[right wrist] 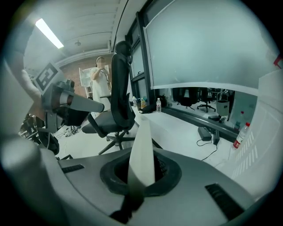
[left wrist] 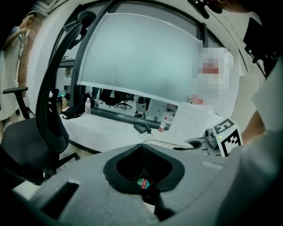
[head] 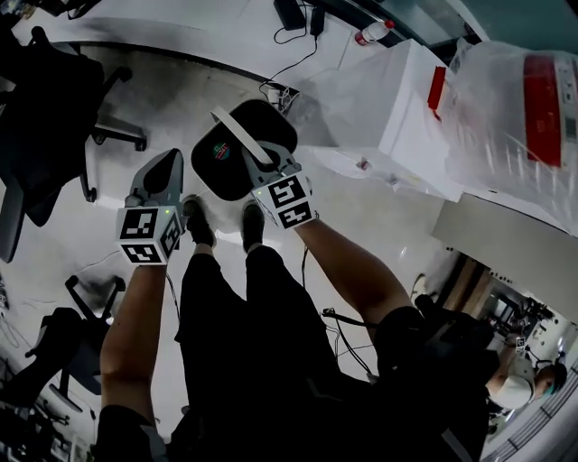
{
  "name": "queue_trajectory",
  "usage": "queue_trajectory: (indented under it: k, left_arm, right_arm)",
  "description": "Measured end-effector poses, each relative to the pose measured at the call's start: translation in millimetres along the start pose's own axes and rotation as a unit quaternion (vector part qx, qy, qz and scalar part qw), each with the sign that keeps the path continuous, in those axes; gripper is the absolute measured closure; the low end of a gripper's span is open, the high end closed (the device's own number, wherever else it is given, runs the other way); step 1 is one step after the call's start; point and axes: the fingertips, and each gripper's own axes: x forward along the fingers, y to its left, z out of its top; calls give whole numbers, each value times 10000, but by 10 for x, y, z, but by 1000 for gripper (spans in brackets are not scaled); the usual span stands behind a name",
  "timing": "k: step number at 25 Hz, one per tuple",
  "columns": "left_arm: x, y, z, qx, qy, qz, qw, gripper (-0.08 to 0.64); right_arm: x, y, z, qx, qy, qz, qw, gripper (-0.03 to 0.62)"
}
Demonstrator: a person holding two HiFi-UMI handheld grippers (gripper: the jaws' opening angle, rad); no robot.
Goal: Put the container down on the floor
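Black and round, the container [head: 237, 153] hangs from its white strap [head: 240, 135], which the right gripper [head: 271, 170] pinches flat between closed jaws. It is above the floor [head: 181, 99], before the near edge of the desk [head: 163, 27] and just ahead of the person's shoes [head: 197, 221]. The left gripper [head: 164, 167] is beside it, not touching, its jaws drawn together on nothing. I think the danger is the strap: it looks thin and smooth, so it may slide out, and the container would drop, or swing and land tilted. Lowered too close to the desk edge, it may also come down on the power strip [head: 274, 92] and its cable.
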Motion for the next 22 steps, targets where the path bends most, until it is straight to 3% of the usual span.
queue_trajectory:
  k: [9, 22]
  left_arm:
    - [519, 158, -589, 169, 214, -38, 9996, 554]
    - [1263, 456, -1409, 29, 676, -122, 9976, 553]
  right_arm:
    - [516, -161, -802, 86, 307, -73, 9995, 584]
    - [1283, -303, -1674, 280, 892, -113, 9956, 584]
